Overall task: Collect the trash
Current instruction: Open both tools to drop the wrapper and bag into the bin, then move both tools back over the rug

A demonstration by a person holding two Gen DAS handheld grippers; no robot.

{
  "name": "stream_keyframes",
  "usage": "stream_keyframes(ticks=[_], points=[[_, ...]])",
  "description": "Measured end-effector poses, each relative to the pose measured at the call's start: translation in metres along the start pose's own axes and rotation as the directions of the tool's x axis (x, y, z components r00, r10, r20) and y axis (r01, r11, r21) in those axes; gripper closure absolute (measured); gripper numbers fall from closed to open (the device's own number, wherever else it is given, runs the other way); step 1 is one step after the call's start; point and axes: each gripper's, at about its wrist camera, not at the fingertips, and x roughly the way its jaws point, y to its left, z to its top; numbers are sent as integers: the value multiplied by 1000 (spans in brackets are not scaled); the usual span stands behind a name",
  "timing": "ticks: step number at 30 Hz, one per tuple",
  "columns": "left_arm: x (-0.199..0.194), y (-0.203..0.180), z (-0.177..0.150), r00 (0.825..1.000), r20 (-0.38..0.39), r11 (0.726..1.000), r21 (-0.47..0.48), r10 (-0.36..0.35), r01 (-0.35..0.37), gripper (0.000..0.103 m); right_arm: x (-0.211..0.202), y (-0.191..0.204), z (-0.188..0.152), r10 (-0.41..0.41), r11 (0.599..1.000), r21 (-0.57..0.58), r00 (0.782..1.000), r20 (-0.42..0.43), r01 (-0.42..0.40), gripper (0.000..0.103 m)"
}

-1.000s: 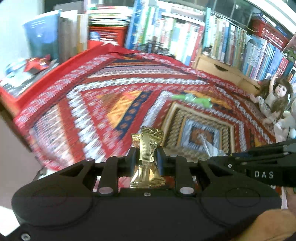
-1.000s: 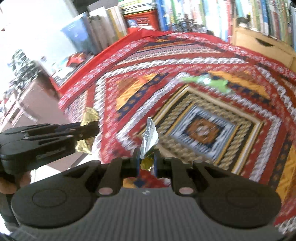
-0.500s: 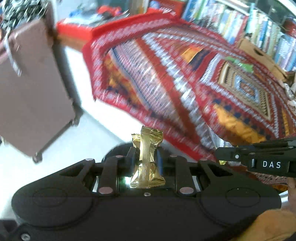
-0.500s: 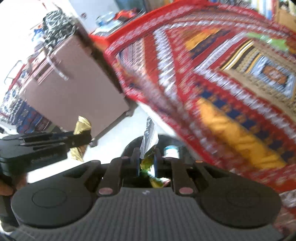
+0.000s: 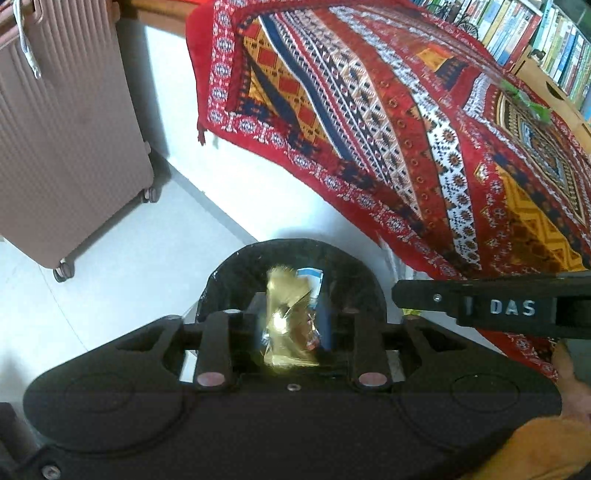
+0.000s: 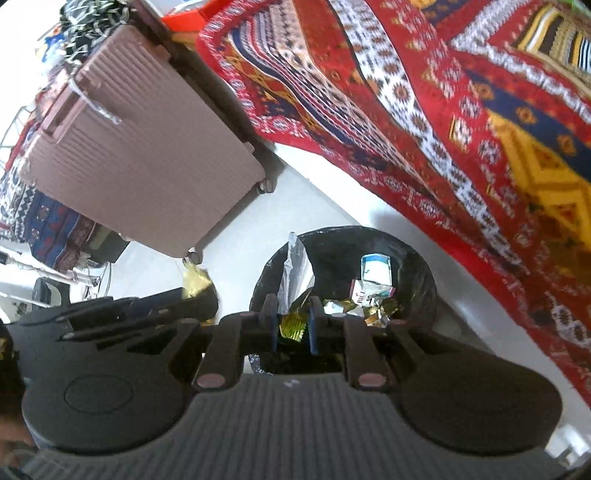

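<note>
Both grippers hang over a round bin with a black liner on the white floor. My left gripper is opening its jaws; the gold wrapper between them is blurred and loose, no longer pinched. My right gripper is opening too; a silver wrapper stands between its fingers, leaning on the left finger, with a gap on the other side. The bin holds a white-blue carton and several foil wrappers. Each gripper shows side-on in the other's view: right gripper, left gripper.
A red patterned bedspread hangs over the bed edge just behind the bin. A green wrapper lies on it far back. A pink ribbed suitcase on wheels stands to the left. Bookshelves line the back.
Both grippers swung from above the bedspread down to over the bin. Their jaws have parted: the gold wrapper has come loose in the left, and the silver one is no longer clamped.
</note>
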Motion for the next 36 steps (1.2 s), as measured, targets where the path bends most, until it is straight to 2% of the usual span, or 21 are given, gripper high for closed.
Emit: stream_keyframes(ticks=[1,2,5,7,13,18,20,26,31,34,36], points=[[3,0,0,1000,0,1000,-2,-2,2,61,4,-1,0,-3,1000,8,1000,-3,3,78],[4,0,2,1000,3,1000,-1,-3,3,59,7,-3,1,-11,1000,20,1000,-1,11,74],[6,1,5,1000,7,1000,1,10,-10,49,10,-8,2,-24,999,44,1000,13,24,48],[4,2,7,1000,18,1000,-5,19,-19,41,8,-11,2,-21,998,57,1000,22,20,42],[-2,3,14,998,35,999,-18,46,-45,28,0,-13,1,-32,998,63,999,35,29,36],[-12,-2,22,997,50,998,-20,54,-53,25,-21,-16,1,-48,998,51,997,64,44,32],[-17,-4,26,997,59,998,-12,58,-57,24,-33,-19,-2,-51,998,47,995,87,47,28],[-36,-21,47,992,103,997,29,73,-77,20,-69,-22,-4,-74,997,40,983,170,68,23],[-53,-46,74,985,163,995,73,52,-64,17,-108,-30,4,-112,993,62,950,290,98,20],[-61,-67,96,979,203,993,103,35,-57,16,-133,-43,16,-159,986,107,913,375,128,18],[-64,-82,111,972,235,991,128,15,-46,15,-151,-55,26,-204,977,148,876,437,154,16]])
